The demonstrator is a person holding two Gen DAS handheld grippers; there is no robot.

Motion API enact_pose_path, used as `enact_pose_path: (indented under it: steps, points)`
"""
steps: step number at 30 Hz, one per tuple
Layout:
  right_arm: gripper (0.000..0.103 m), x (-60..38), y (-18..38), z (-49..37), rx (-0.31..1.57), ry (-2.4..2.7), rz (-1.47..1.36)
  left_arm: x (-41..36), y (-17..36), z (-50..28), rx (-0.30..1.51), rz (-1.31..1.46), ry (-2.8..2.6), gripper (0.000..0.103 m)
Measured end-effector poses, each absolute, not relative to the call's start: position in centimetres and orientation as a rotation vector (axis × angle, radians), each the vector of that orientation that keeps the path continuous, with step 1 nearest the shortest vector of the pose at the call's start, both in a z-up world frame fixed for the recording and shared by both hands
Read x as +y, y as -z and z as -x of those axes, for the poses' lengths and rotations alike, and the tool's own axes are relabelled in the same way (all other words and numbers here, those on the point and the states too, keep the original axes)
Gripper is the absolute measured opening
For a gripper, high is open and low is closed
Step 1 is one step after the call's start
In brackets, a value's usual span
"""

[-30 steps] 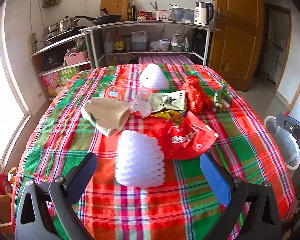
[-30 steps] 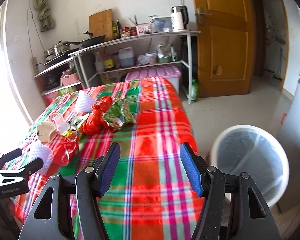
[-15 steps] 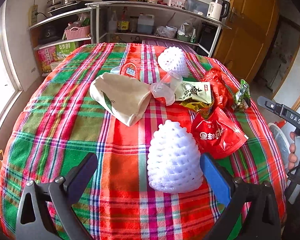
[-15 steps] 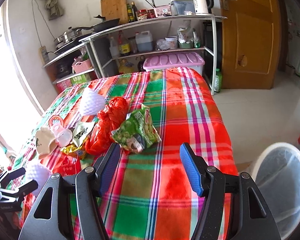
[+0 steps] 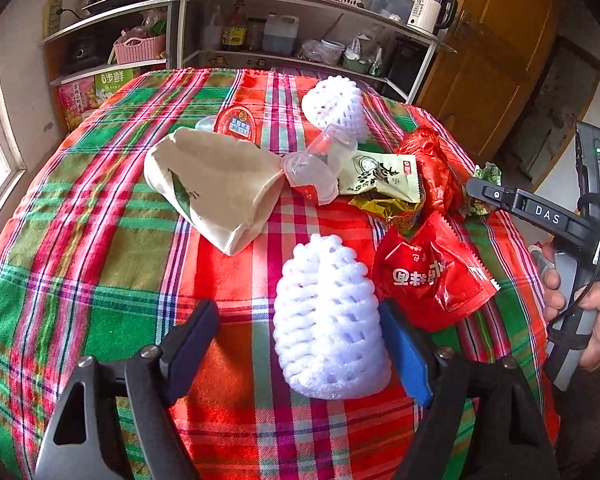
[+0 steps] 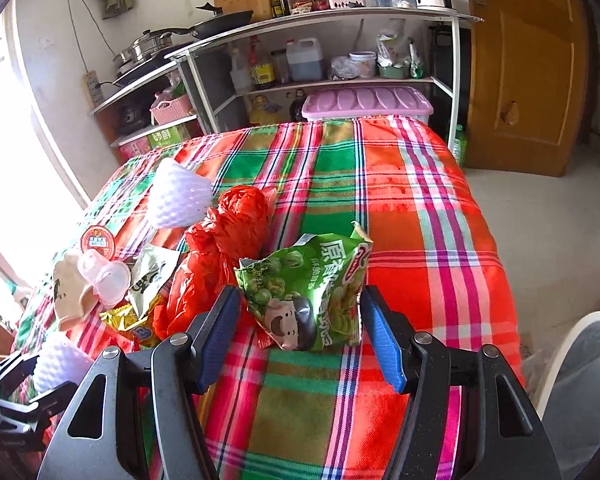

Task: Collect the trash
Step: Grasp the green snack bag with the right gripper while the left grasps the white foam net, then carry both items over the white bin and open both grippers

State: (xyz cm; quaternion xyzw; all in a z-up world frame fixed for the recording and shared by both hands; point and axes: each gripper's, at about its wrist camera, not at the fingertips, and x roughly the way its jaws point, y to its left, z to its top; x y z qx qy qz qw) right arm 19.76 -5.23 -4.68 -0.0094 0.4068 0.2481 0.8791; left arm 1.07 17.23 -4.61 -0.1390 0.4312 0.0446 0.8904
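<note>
Left gripper [image 5: 300,350]: fingers spread wide, straddling the white foam fruit net [image 5: 329,320]. Net lies on the plaid tablecloth [image 5: 100,248] near the table's near edge; the blue right pad [image 5: 404,354] looks to be touching or just beside it, the left pad well apart. No grip.

Right gripper [image 6: 300,334]: fingers wide too, either side of the green pea snack bag [image 6: 312,292]. The bag sits between the pads near the table's right edge; contact unclear.

Outward from the left gripper: red snack packet [image 5: 432,276] just right of the net, beige paper bag [image 5: 216,188] behind-left, clear plastic cups [image 5: 320,168] touching the bag's tip, pale green wrapper [image 5: 384,176] beside them, crumpled red plastic bag [image 5: 436,172] further right, red-lidded jelly cup [image 5: 236,124] and a second foam net [image 5: 336,108] toward the far edge.

White trash bin [image 6: 580,384] on the floor off the table's right side, clear liner inside.
</note>
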Motion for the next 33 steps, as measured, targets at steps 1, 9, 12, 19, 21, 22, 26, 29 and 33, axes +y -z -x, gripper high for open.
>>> enact_pose_path:
  steps: [1,9,12,19,21,22,26,29,33]
  points:
    - [0.063,-5.2,4.7,-19.9,0.849,-0.518,0.020,17.2,4.6,-1.2,0.892,0.287,-0.092,0.077]
    - [0.049,-4.9,4.7,-19.2,0.818,-0.519,0.043,16.9,4.2,-1.4,0.877,0.278,-0.068,0.050]
    - [0.044,-4.9,4.6,-18.8,0.809,-0.510,0.052,16.7,4.0,-1.4,0.869,0.270,-0.068,0.046]
    - [0.032,-5.0,4.2,-17.8,0.777,-0.504,0.083,16.4,3.4,-1.3,0.843,0.263,-0.064,0.037]
    - [0.032,-5.0,4.2,-17.5,0.773,-0.498,0.089,16.2,3.2,-1.5,0.836,0.262,-0.064,0.037]
    - [0.031,-5.0,4.2,-17.3,0.769,-0.497,0.092,16.2,3.1,-1.5,0.836,0.263,-0.061,0.037]
    - [0.030,-5.0,3.6,-16.4,0.745,-0.494,0.095,15.8,2.5,-1.5,0.818,0.260,-0.054,0.037]
    - [0.030,-5.2,3.0,-15.4,0.722,-0.495,0.088,15.5,1.8,-1.4,0.801,0.255,-0.045,0.037]
    - [0.030,-6.0,1.9,-13.8,0.693,-0.497,0.066,14.3,1.0,-1.6,0.783,0.242,-0.010,0.037]
